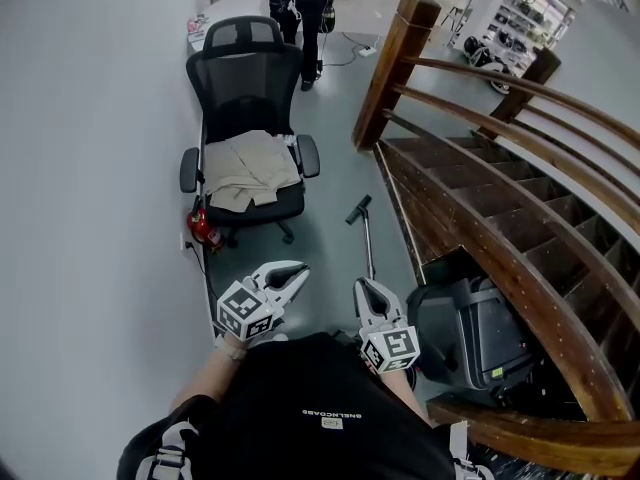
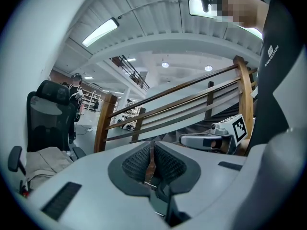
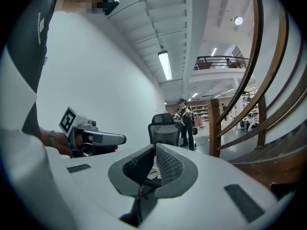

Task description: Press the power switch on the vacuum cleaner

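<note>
The vacuum cleaner's dark grey body [image 1: 470,333] sits on the floor under the wooden stairs, to the right of my right gripper. Its thin wand [image 1: 368,246] rises to a black handle [image 1: 358,209]. I cannot make out a power switch. My left gripper [image 1: 300,268] is shut and empty, held in front of my chest and pointing toward the chair. My right gripper [image 1: 362,286] is also shut and empty, next to the wand's lower end. In the left gripper view the pads [image 2: 163,162] meet with nothing between them. In the right gripper view the pads [image 3: 168,164] meet too.
A black office chair [image 1: 250,118] with beige cloth on its seat stands ahead by the white wall. A red object [image 1: 200,226] lies by its base. A wooden staircase and railing [image 1: 480,98] fill the right. A person [image 1: 305,8] stands far off.
</note>
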Motion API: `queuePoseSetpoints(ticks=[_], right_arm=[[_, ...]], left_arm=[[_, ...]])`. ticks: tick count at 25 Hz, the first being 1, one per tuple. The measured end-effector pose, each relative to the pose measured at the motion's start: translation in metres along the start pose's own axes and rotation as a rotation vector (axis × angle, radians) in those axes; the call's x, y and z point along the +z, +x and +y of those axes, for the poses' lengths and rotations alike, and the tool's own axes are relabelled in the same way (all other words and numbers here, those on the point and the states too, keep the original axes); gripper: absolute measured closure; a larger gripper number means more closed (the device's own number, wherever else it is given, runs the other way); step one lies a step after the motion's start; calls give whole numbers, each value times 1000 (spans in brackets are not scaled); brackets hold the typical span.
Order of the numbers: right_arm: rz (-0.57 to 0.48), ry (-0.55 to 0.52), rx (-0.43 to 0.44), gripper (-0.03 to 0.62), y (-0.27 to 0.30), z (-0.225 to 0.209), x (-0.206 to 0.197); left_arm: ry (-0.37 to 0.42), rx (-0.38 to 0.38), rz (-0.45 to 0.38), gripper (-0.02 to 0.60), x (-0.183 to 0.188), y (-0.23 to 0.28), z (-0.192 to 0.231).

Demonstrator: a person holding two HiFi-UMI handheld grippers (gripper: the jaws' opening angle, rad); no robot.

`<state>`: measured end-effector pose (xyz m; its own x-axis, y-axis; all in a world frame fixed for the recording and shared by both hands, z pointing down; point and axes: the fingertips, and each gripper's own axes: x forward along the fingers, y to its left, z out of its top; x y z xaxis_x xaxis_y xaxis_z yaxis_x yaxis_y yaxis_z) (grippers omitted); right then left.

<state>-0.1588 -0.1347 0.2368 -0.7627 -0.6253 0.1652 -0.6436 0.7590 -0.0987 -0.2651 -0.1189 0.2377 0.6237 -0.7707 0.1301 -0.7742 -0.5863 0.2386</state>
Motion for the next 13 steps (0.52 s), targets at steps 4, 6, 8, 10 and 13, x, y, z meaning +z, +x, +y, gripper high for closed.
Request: queuePoseSetpoints(ticks=[4,6,8,10,13], right_arm=[[-1,15,-14,560,-7,-4,-2],[-2,18,-18,560,-11,-5,-2],[-2,19,-23,560,-13,-7,-3],[-2,17,-29,560,-15,-12,-3],[-3,11,-35,560,-17,-21,-3]], left_arm=[[5,-14,2,565,0,3,-9],[7,-17,4,565,-1,5,-11],[7,-23,8,565,-1,8,-13],[5,-31,9,565,-2,12,-16],[11,-42,7,565,-2,20,-21]])
